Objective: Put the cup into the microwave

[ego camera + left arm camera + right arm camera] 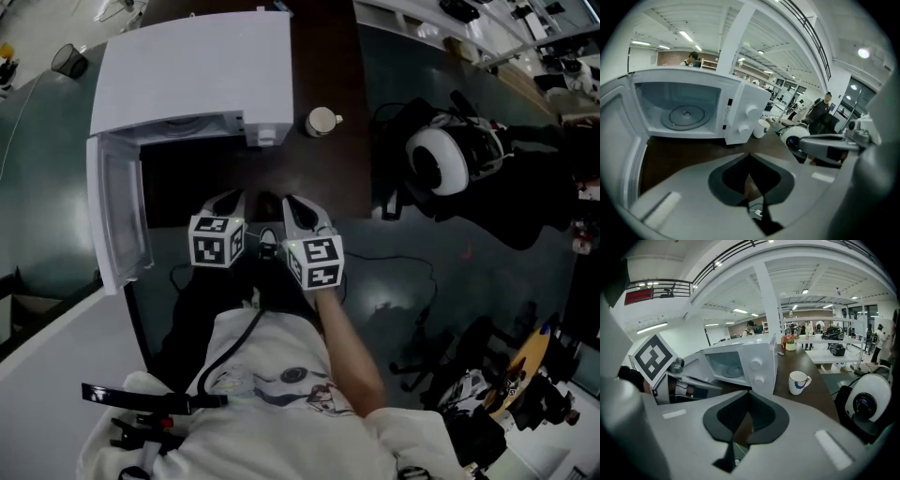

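Note:
A white cup [321, 121] [798, 382] with a blue mark stands on the dark table to the right of the white microwave [192, 75] [689, 110] [740, 364]. The microwave's door [117, 220] hangs open to the left; its glass turntable [686, 116] is bare. My left gripper [236, 199] [749, 154] and right gripper [289, 201] [749, 394] are side by side near the table's front edge, well short of the cup. Both have their jaws shut with nothing between them.
A white-and-black round device [441, 157] [865, 401] lies on a dark bag right of the table [328, 178]. Cables run over the floor. Further tables and several people show in the background of the gripper views.

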`<state>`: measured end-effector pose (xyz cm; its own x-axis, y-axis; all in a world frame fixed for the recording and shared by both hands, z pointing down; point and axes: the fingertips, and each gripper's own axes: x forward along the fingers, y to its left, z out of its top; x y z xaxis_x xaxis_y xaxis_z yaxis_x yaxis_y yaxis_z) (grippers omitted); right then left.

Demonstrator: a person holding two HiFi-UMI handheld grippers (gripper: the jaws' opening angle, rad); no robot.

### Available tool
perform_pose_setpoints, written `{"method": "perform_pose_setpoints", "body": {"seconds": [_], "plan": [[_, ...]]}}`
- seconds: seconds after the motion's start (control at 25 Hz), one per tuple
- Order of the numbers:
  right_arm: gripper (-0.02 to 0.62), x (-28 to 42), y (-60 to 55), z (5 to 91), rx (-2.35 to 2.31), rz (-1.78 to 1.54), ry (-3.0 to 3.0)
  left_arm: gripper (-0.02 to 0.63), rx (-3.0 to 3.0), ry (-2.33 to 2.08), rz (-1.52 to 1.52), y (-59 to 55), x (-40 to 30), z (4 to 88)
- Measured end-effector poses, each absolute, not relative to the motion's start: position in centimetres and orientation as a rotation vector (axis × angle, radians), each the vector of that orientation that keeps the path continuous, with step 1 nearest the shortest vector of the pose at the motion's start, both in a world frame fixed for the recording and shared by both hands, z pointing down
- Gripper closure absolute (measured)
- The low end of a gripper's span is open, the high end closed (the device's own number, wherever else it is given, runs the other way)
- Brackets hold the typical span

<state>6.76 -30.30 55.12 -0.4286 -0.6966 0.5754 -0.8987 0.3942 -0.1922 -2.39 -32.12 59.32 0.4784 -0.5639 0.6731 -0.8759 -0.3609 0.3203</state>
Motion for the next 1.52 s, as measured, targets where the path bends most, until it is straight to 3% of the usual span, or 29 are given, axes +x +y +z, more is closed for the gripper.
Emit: {"method": "perform_pose_setpoints", "body": {"seconds": [0.84, 1.2, 1.52], "plan": [[0.592, 12.5, -36.9, 63.5, 1.369, 0.792, -2.144, 0.606, 1.916, -1.146, 0.712, -35.7, 1.2, 67.1], [0.505, 15.0, -40.8, 67.1, 1.365, 0.844, -2.069, 0.606, 1.891, -1.136, 0.736, -35.7, 1.0, 68.3], [0.302, 18.8, -44.9, 68.9, 1.471, 0.876, -1.966, 0.607, 1.86, -1.159, 0.734, -36.0, 0.9, 68.3]]}}
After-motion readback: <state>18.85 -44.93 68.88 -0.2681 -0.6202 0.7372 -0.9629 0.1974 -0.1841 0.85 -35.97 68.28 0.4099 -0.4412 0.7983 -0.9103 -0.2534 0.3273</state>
